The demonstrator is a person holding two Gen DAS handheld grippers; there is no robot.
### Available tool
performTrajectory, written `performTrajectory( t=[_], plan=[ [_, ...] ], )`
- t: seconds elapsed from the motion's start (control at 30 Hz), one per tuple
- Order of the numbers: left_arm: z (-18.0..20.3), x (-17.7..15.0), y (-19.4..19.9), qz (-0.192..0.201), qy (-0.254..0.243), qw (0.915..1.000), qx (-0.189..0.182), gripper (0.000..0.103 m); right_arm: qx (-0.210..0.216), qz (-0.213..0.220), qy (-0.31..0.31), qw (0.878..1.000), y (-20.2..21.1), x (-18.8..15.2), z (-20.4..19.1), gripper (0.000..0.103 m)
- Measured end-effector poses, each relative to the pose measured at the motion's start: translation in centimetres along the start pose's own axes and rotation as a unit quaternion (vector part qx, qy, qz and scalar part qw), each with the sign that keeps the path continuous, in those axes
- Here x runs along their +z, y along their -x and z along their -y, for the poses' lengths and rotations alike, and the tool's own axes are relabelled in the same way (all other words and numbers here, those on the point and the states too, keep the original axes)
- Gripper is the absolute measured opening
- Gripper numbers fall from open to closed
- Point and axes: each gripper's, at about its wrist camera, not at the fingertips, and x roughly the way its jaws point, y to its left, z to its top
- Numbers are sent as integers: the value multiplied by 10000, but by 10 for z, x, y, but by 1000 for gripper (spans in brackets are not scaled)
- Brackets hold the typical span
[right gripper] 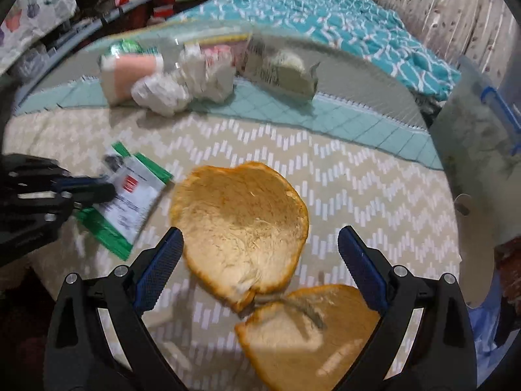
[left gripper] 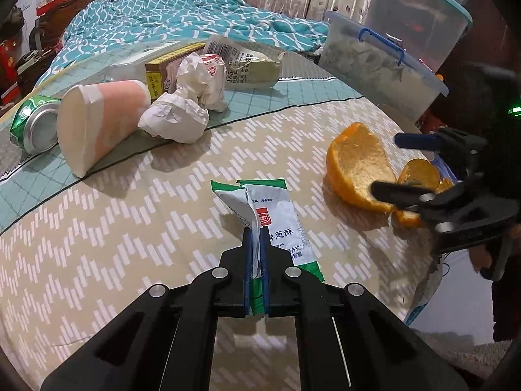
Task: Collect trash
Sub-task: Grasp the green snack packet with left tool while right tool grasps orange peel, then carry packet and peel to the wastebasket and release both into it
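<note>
My left gripper (left gripper: pixel 256 238) is shut on a white and green snack wrapper (left gripper: pixel 276 218), which stands up between the blue pads just above the table; it also shows in the right wrist view (right gripper: pixel 130 195). My right gripper (right gripper: pixel 260 247) is open, its fingers either side of an orange peel (right gripper: pixel 241 224) lying pith-up on the table. In the left wrist view the right gripper (left gripper: pixel 387 166) is at the peel (left gripper: pixel 358 166). Further trash lies at the back: a pink paper cup (left gripper: pixel 101 120), crumpled tissues (left gripper: pixel 182 110), a green can (left gripper: pixel 31 127), a small box (left gripper: pixel 166 71) and a crumpled bag (left gripper: pixel 247 65).
The table has a beige chevron cloth (left gripper: pixel 114 228) and a teal mat (left gripper: pixel 260 104). Clear plastic storage boxes (left gripper: pixel 381 62) stand at the back right. A bed with a teal quilt (left gripper: pixel 182 16) lies behind the table.
</note>
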Motion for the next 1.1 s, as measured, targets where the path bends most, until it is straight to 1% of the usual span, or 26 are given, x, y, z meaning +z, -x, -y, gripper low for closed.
performTrajectory(
  t=[0.1, 0.2, 0.27, 0.33, 0.47, 0.53, 0.57, 0.6, 0.67, 0.73, 0.77, 0.8, 0.83, 0.87, 0.9, 0.97, 1.0, 1.03, 1.07, 1.1],
  plan=[
    [0, 0, -2, -21, 20, 10000, -9, 4, -66, 37, 237, 9997, 6, 0, -9, 96],
    [2, 0, -3, -43, 19, 10000, -26, 4, -130, -171, 323, 9992, -7, 2, -11, 96],
    [4, 0, -3, -41, -7, 10000, -38, 4, -12, -425, 290, 9987, -20, 5, -6, 96],
    [5, -1, -2, -18, -30, 10000, -37, 4, 17, -609, 257, 9978, -31, 7, -1, 96],
    [3, -1, 1, 23, -2, 10000, -16, 4, 280, -938, 261, 9949, -49, 11, -2, 96],
    [1, -1, 2, 28, 31, 10000, -10, 4, 322, -1055, 272, 9935, -54, 10, -7, 96],
    [0, -1, 3, 35, 48, 10000, -7, 4, 328, -1048, 360, 9933, -53, 10, -12, 96],
    [-1, -2, 5, 40, 51, 10000, -9, 5, 316, -1036, 453, 9931, -52, 9, -17, 96],
    [-3, -2, 6, 40, 66, 10000, -6, 4, 135, -970, 738, 9925, -49, 7, -27, 96],
    [-3, -2, 5, 22, 76, 10000, -18, 4, 9, -1008, 834, 9914, -50, 5, -29, 96],
    [-3, -2, 4, 8, 78, 10000, -26, 4, -41, -1053, 819, 9911, -53, 3, -27, 92],
    [-3, -2, 3, -3, 73, 10000, -30, 4, 14, -1021, 743, 9920, -52, 3, -24, 91],
    [-2, -2, 3, -11, 66, 10000, -33, 4, 29, -969, 631, 9933, -50, 5, -19, 77],
    [-2, -2, 2, -14, 61, 10000, -34, 4, 207, -939, 499, 9941, -47, 8, -12, 59],
    [-1, -1, 1, -22, 52, 10000, -33, 4, 320, -859, 329, 9952, -42, 12, -5, 47],
    [0, 0, 0, -30, 38, 10000, -31, 4, 360, -586, 66, 9976, -32, 20, 5, 41],
    [2, 2, 0, -25, 10, 10000, -32, 4, 472, -438, -88, 9979, -26, 23, 9, 40],
    [3, 3, 1, -10, -12, 10000, -28, 4, 602, -319, -237, 9974, -24, 25, 13, 40],
    [5, 6, 1, 16, -40, 10000, -24, 4, 871, -115, -522, 9948, -17, 29, 22, 40],
    [6, 9, 2, 39, -59, 10000, -28, 4, 1026, -2, -690, 9923, -13, 32, 28, 40]
  ],
)
